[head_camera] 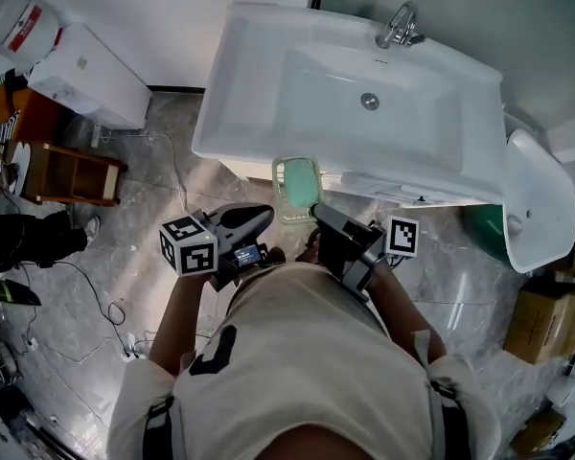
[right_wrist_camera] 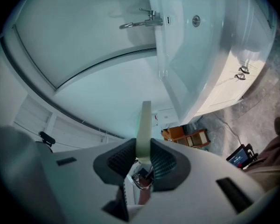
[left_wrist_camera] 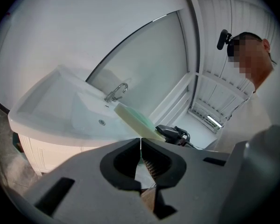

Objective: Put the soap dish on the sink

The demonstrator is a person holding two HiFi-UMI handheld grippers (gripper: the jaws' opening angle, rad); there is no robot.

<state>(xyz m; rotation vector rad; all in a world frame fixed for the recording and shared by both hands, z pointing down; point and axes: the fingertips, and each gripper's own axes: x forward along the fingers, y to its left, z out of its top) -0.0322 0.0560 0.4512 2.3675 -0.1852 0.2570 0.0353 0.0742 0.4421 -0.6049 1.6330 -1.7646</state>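
**Head view.**
- Soap dish (head_camera: 297,188), pale green: one. It hangs in the air at 6 o'clock of the sink (head_camera: 232,113), just off the front rim and not yet on it.
- Sink, white: one, with one faucet (head_camera: 400,27) at 1 o'clock of the basin and one drain (head_camera: 370,101).
- Right gripper (head_camera: 316,209): one, at 5 o'clock of the dish, holding its near end.
- Left gripper (head_camera: 264,216): one, at 7 o'clock of the dish, apart from it.
- Marker cubes: two.
- Wooden shelf unit (head_camera: 67,172): one, on the floor at 9 o'clock.

**Left gripper view.**
- Fingers (left_wrist_camera: 119,160) are clenched together with nothing between them.
- The soap dish (left_wrist_camera: 135,120) shows tilted at 12 o'clock of the fingertips, against the sink (left_wrist_camera: 42,118).

**Right gripper view.**
- Fingers (right_wrist_camera: 115,158) are grasping the soap dish (right_wrist_camera: 143,125) by one thin edge. The rest of the dish stands out at 12 o'clock.
- The sink (right_wrist_camera: 200,55) lies at 1 o'clock, well apart.

**Hazards, judged.**
- The hold is on a narrow edge, so the dish could pivot or slip out under its own weight.
- Carried too low, the dish could knock against the sink's front rim.
- Set down on the slope toward the basin, it could slide in; the flat ledge beside the faucet looks safer.
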